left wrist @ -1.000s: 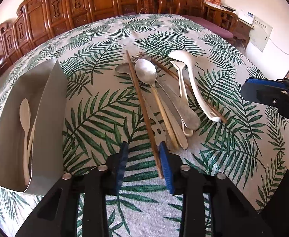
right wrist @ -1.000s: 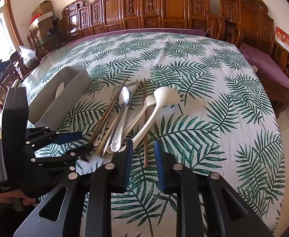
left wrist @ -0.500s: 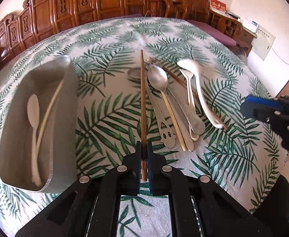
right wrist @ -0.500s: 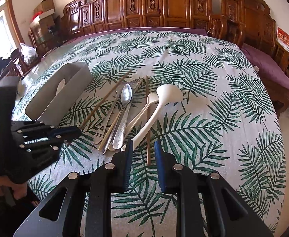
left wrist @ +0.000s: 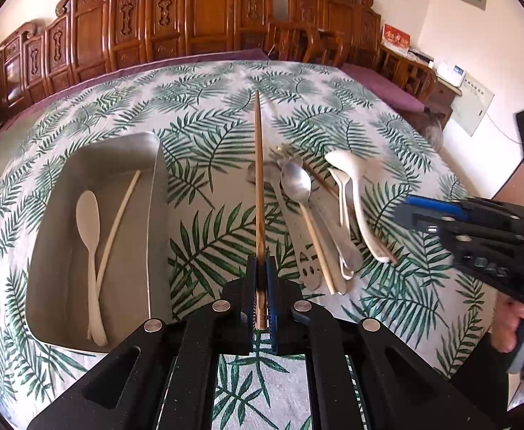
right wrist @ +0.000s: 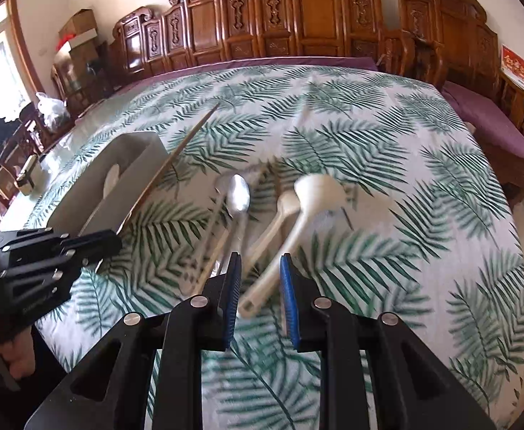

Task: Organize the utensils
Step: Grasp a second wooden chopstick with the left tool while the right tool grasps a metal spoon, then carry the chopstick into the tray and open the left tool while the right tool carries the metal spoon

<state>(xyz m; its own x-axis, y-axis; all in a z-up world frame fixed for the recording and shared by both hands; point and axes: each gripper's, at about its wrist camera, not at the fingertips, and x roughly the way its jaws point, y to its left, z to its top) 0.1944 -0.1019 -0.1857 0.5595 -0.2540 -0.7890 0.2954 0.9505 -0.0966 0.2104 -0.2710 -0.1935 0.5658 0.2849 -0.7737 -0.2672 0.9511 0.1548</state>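
My left gripper (left wrist: 261, 286) is shut on the near end of a brown wooden chopstick (left wrist: 258, 179), which is lifted and points away over the table. Left of it stands a metal tray (left wrist: 156, 236) holding a cream spoon (left wrist: 89, 222) and a cream chopstick (left wrist: 120, 211). To the right lies a pile with a metal spoon (left wrist: 296, 182), a white ladle (left wrist: 355, 186) and other utensils. My right gripper (right wrist: 260, 265) is open, low over the white ladle's (right wrist: 312, 193) handle, which shows between its fingers without the pads pressing it. The right wrist view is blurred.
A palm-leaf cloth (left wrist: 387, 136) covers the round table. Carved wooden chairs (left wrist: 204, 14) ring its far side, with purple cushions (right wrist: 487, 122) at the right. A person's hand (left wrist: 512, 322) holds the right gripper's handle at the table's right edge.
My left gripper closed on the brown chopstick and raised it out of the pile, swinging it toward the tray. The right gripper has shifted slightly over the ladle's handle.
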